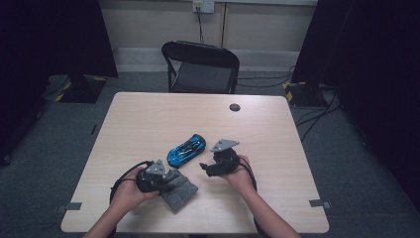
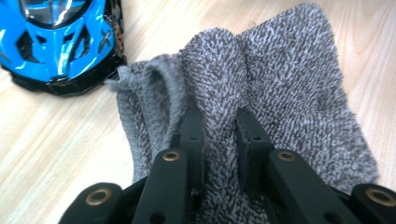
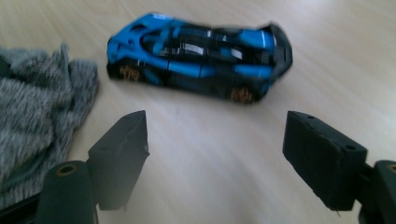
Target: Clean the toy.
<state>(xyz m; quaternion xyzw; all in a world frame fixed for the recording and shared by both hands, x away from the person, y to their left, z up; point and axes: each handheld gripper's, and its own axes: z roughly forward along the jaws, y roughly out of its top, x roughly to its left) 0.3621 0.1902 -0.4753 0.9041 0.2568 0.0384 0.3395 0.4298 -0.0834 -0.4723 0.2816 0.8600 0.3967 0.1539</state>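
Note:
A grey knitted cloth (image 1: 182, 194) lies near the table's front edge, left of centre. My left gripper (image 1: 169, 179) is shut on it. In the left gripper view a raised fold of the cloth (image 2: 289, 93) is pinched between the two black jaws of that gripper (image 2: 217, 116). A blue and black toy car (image 1: 186, 149) stands just beyond the cloth, and its nose (image 2: 60, 37) is close to the cloth's edge. My right gripper (image 1: 204, 167) hovers right of the car, open with nothing in it. In the right gripper view its jaws (image 3: 215, 130) stand wide, facing the car's side (image 3: 196, 56), with the cloth (image 3: 37, 107) at the left.
The light wooden table (image 1: 148, 119) has a small black round cap (image 1: 235, 107) at its far side. A black folding chair (image 1: 200, 67) stands behind the table. Cables and stands lie on the grey floor around it.

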